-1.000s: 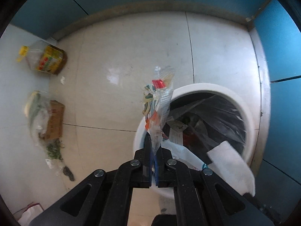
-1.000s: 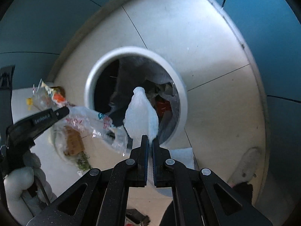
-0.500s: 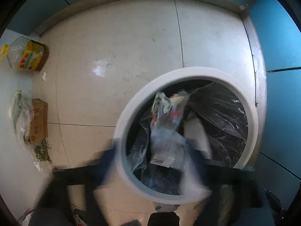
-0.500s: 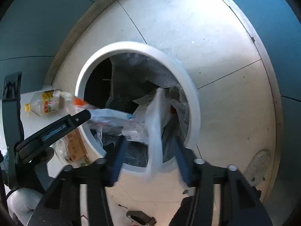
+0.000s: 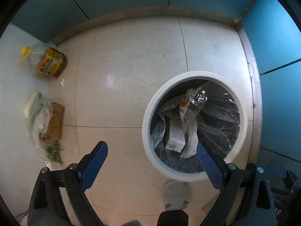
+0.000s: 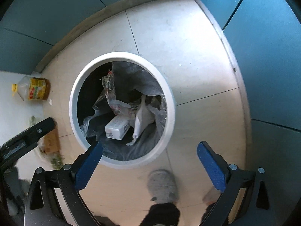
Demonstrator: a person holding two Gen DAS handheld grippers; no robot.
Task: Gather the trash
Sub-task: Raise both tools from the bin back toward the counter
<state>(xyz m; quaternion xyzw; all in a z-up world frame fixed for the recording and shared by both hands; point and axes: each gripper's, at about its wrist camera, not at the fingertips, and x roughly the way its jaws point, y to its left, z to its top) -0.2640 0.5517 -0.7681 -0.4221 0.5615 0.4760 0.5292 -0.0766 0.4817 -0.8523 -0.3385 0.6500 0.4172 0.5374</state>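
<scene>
A round white trash bin point(image 5: 148, 113) with a black liner stands on the tiled floor; it also shows in the right wrist view point(image 6: 171, 101). Inside lie a crumpled plastic wrapper point(image 5: 188, 101), a white tissue point(image 5: 191, 143) and a small white box point(image 5: 175, 137); the right wrist view shows the wrapper point(image 6: 116, 105), tissue point(image 6: 141, 118) and box point(image 6: 116, 127). My left gripper point(image 5: 151, 150) is open and empty, above the bin's near left rim. My right gripper point(image 6: 149, 150) is open and empty above the bin's near rim.
On a white surface at the left lie an oil bottle point(image 5: 47, 62), a cardboard box point(image 5: 54, 124) and a bag of greens point(image 5: 35, 113). The person's grey shoe point(image 6: 162, 186) is near the bin. Blue walls enclose the corner.
Both grippers opened and let go: the wrapper dropped from the left one and the tissue from the right one into the bin. Both grippers then pulled back.
</scene>
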